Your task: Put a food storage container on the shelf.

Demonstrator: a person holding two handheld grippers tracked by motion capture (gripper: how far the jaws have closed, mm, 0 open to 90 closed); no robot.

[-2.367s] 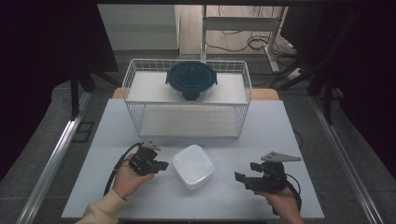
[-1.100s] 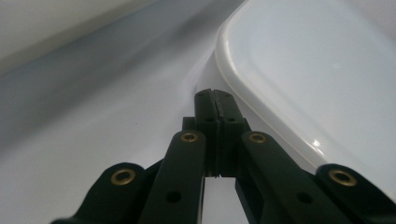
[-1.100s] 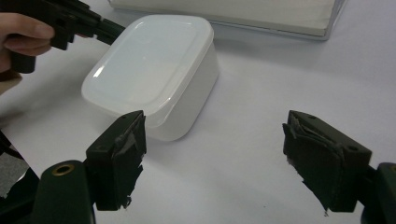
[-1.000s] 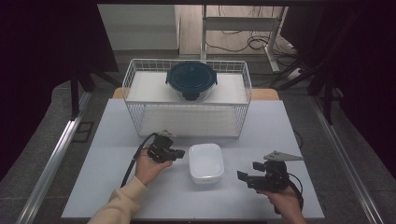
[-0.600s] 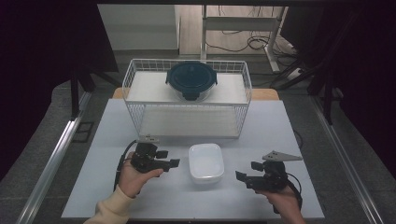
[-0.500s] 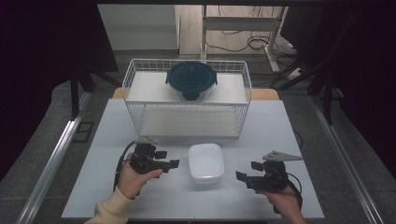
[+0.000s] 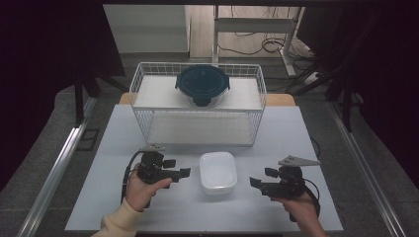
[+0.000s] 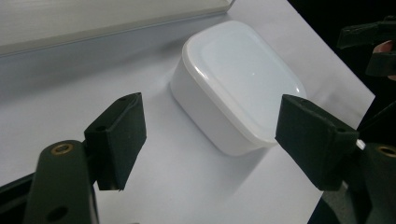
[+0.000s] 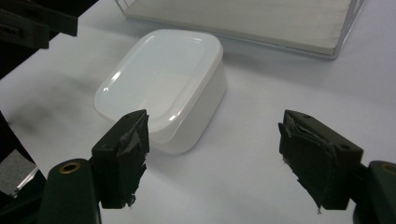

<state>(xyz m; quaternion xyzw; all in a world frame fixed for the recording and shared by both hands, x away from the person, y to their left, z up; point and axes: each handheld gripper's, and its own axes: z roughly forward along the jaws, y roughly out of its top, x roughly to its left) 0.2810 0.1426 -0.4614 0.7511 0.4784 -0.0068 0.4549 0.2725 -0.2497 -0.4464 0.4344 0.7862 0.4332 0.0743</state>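
1 pale table (image 7: 148, 207) stands on grey floor (image 7: 49, 163), dark surroundings.

Left gripper (image 7: 179, 168) has just been opening, nothing between its jaws; right gripper (image 7: 262, 178) closes slightly, jaws apart, empty.

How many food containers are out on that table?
2. A white container sits on the table between the two grippers; a dark blue lidded container rests on top of the wire rack behind it.
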